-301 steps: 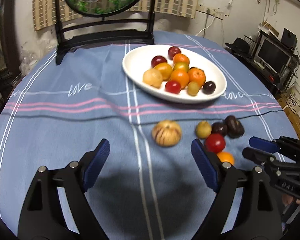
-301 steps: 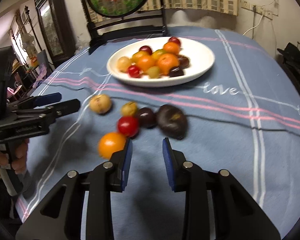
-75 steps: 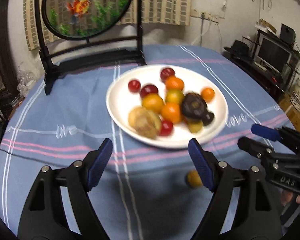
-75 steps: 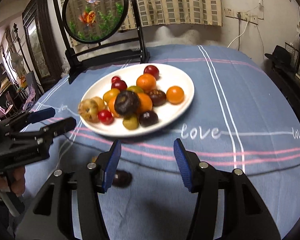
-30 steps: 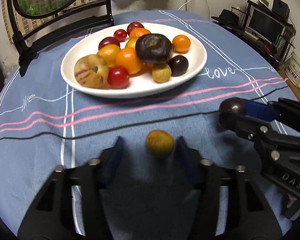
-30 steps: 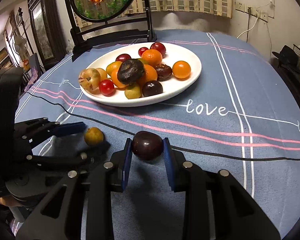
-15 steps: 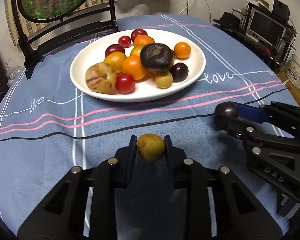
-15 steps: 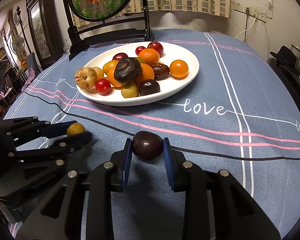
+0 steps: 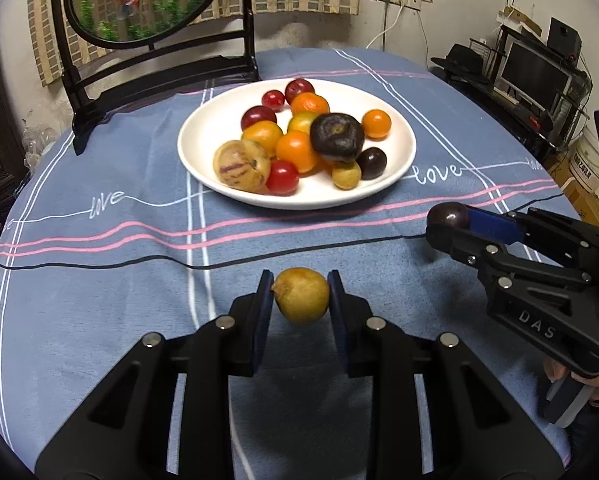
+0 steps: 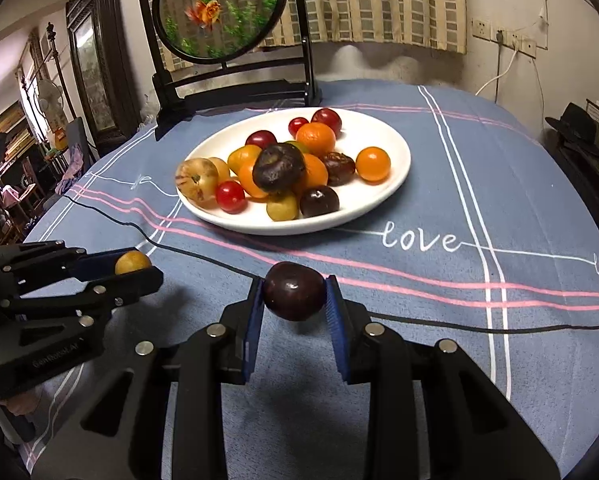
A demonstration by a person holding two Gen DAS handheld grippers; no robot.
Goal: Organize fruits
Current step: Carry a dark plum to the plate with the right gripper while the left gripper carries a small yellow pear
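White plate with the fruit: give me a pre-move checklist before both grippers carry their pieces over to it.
1. Left gripper shut on the yellow fruit, pads on both sides: ok.
2. Right gripper shut on the dark plum: ok.
3. Both fruits lifted off the tablecloth: ok.
4. Bare spot on the white plate, left rear area: ok.
5. Pile stability, large dark fruit perched on top: cannot tell.
6. Grippers apart from each other: ok.
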